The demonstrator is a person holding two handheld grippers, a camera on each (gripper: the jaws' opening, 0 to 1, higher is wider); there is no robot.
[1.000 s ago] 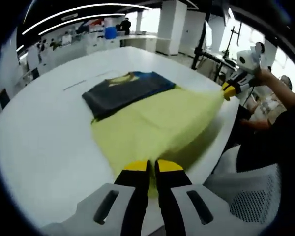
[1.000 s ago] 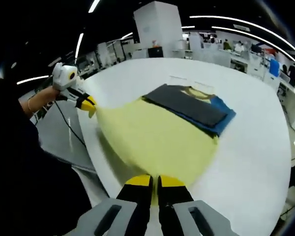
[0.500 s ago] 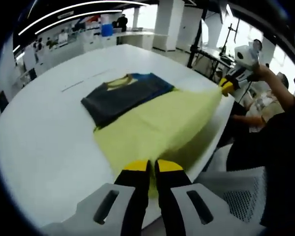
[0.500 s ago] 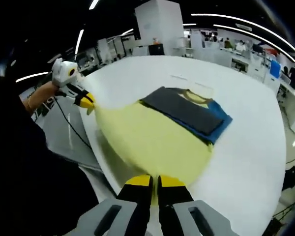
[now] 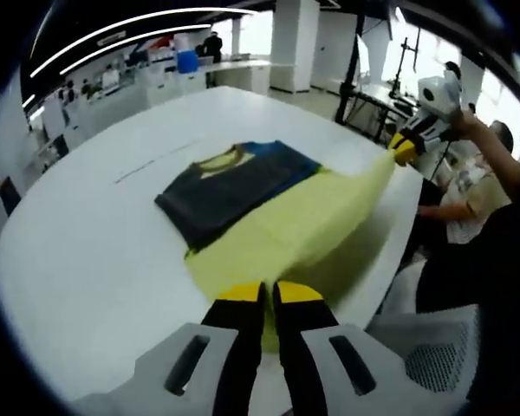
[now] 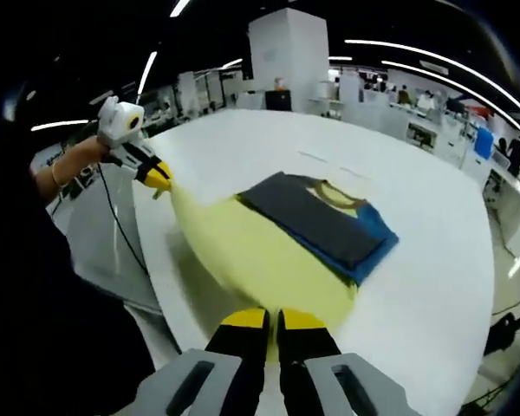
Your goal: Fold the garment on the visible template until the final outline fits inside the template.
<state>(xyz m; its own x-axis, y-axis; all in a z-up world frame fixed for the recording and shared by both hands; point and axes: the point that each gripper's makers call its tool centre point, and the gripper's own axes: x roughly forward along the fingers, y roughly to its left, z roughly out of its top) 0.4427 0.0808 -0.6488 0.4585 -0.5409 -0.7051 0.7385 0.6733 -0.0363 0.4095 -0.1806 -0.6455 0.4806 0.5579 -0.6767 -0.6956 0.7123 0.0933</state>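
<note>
The white table point(image 5: 78, 251) takes up most of both views, with its near edge curving off toward 4 o'clock in the left gripper view. On it lies the garment point(image 5: 277, 221), a shirt whose dark grey upper part, with a blue sleeve and a yellow collar, rests flat toward 12 o'clock. Its pale yellow lower part rises off the surface and is stretched between the two grippers, toward the person. In the right gripper view the same shirt point(image 6: 269, 251) shows its flat dark part at 1 o'clock and the raised yellow cloth running to 10 o'clock. Thin line marks on the table point(image 5: 147, 160) beyond the collar may belong to the template, but its full outline cannot be made out.

The left gripper point(image 5: 268, 299) has its jaws pressed together on one corner of the yellow hem. The right gripper point(image 6: 270, 325) is likewise clamped on the other hem corner, and appears at 2 o'clock in the left gripper view point(image 5: 402, 149), held in a hand point(image 5: 459, 126).

The fold looks to be mid-way: the hem is lifted, not yet carried over the dark part. The risks I see: uneven tension could pull the flat part along the table and off its marks. If one corner travels ahead of the other, the fold would land skewed. A thin pinch could also slip out under the stretch.
</note>
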